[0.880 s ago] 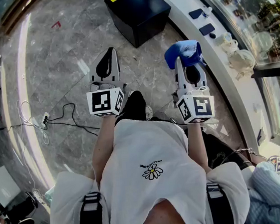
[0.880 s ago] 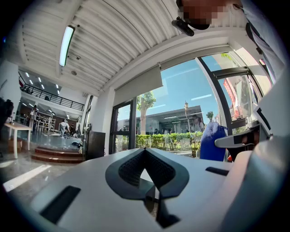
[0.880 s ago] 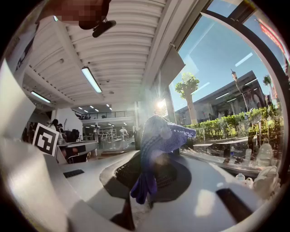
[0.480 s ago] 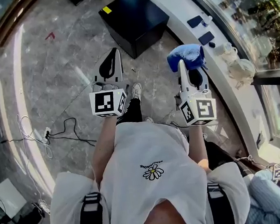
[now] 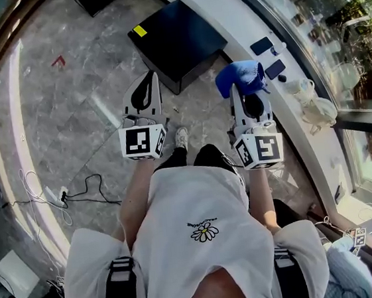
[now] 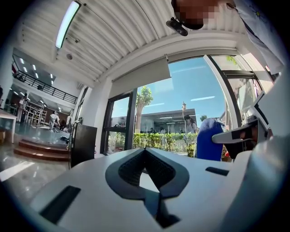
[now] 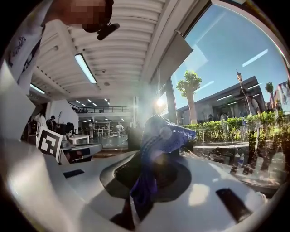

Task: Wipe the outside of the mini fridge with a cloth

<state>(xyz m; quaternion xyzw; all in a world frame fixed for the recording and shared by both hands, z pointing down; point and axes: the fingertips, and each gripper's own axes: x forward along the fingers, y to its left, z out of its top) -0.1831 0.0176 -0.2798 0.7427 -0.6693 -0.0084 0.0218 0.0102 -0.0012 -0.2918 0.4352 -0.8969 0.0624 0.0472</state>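
The black mini fridge stands on the floor ahead of me, against the white ledge; it also shows small at the left of the left gripper view as a dark box. My right gripper is shut on a blue cloth, which bunches above the jaws. It is held in the air to the right of the fridge, short of it. My left gripper is shut with nothing in it, level with the fridge's near corner.
A white ledge runs along the window and carries two phones and a white bag. A black cable and socket strip lie on the grey floor at left. My feet are below the grippers.
I have stepped closer to the fridge; it sits nearer and lower in the head view. Both grippers kept their hold and pose, the cloth still in the right one.
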